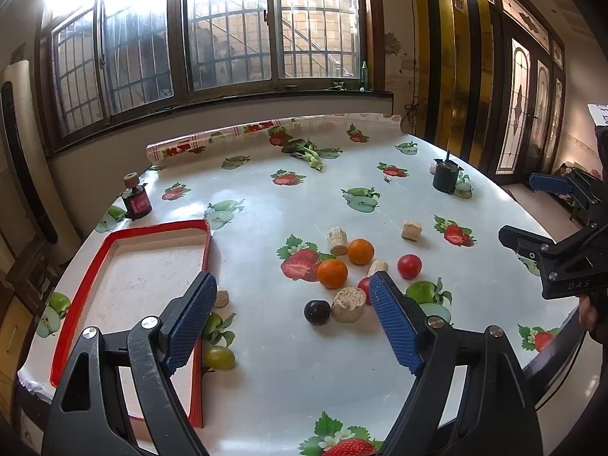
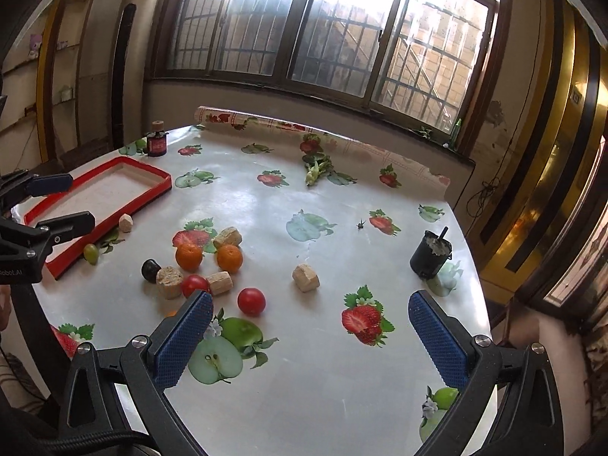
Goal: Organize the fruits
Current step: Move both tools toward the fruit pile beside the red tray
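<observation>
Right, both grippers hang above the bench [image 2: 326, 399], jaws wide apart, nothing between them. Left gripper [image 1: 292, 323] looks out over the fruit cluster; right gripper [image 2: 309, 336] sits further along, over printed apples and strawberries on the cloth. In the left wrist view the red tray [image 1: 102, 250] lies at nine o'clock, bare inside, with a green grape [image 1: 219, 357] just beside its near edge. Dead ahead at twelve: two oranges [image 1: 332, 273] side by side, a dark plum [image 1: 317, 312] touching a beige cork-like chunk [image 1: 347, 304], and a red tomato [image 1: 409, 266] at one o'clock. A second tomato [image 2: 195, 285] shows in the right wrist view, tucked among the chunks at eleven o'clock. Far off, a black pot [image 1: 445, 176] at two o'clock, a small red-labelled bottle [image 1: 137, 199] at ten, leafy greens [image 1: 306, 152] near the far edge.
</observation>
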`<act>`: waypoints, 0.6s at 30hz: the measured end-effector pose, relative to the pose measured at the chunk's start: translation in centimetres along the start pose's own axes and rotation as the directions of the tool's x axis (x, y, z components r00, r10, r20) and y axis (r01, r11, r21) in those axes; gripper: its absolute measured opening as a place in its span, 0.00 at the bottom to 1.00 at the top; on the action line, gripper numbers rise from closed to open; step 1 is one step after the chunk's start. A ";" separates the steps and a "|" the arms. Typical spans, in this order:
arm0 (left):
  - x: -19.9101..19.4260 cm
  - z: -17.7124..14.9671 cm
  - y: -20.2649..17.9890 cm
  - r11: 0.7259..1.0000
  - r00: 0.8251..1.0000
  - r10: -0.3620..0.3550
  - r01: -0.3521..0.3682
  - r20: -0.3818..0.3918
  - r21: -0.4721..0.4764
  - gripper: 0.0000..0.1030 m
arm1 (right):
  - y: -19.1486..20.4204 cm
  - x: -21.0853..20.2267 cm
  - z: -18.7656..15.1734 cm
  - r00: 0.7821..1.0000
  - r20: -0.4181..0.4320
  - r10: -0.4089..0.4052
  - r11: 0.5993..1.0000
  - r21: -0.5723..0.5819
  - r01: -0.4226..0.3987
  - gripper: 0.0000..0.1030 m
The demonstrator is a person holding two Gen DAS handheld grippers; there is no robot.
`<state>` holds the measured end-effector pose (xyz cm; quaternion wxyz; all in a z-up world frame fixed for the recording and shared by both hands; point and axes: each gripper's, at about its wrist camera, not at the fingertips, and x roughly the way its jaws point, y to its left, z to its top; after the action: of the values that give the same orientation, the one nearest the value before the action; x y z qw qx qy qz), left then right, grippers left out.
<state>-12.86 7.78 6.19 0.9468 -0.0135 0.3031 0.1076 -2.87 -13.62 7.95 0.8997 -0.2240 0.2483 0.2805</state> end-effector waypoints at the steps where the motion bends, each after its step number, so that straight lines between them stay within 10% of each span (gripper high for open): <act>1: -0.1 -0.2 0.3 1.000 1.000 0.007 -0.007 -0.001 0.002 0.80 | 0.1 0.0 0.0 1.000 -0.005 -0.008 1.000 -0.011 0.008 1.00; 18: -0.9 -2.0 2.1 1.000 0.999 0.017 -0.017 -0.032 -0.007 0.81 | 0.2 -0.1 0.1 1.000 -0.010 0.006 0.999 -0.048 -0.007 1.00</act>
<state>-15.17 9.51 5.14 0.9407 -0.0160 0.3181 0.1166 -3.00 -13.43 8.05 0.8918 -0.2463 0.2467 0.2883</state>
